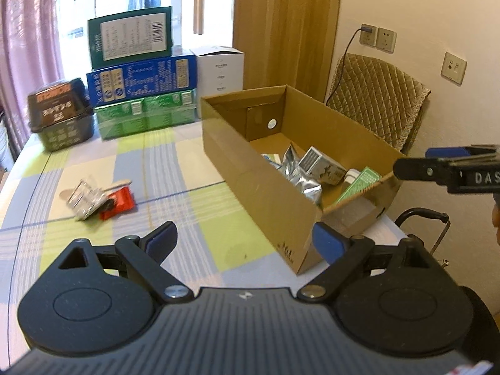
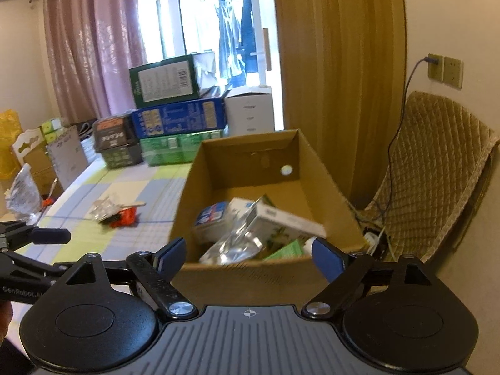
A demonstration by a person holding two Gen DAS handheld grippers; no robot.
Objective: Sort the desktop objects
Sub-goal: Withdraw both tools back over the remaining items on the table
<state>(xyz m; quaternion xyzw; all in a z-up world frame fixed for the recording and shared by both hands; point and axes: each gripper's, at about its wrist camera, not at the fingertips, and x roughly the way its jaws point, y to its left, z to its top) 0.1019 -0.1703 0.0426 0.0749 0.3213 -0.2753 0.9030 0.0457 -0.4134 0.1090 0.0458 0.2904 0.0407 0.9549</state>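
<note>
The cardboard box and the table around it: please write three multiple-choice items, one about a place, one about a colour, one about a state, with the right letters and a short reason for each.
1. Where does the small pile with the red packet lie?
A. in the cardboard box
B. on the checked tablecloth, left of the box
C. on the chair

2. What colour is the middle carton in the stack by the window?
A. blue
B. yellow
C. black

3. How do the jaws of the left gripper stand?
A. shut on a packet
B. shut on nothing
C. open, holding nothing

Answers: 1 B, the pile rests on the tablecloth, apart from the cardboard box. 2 A, it sits between two green cartons. 3 C, only table shows between its blue pads.
</note>
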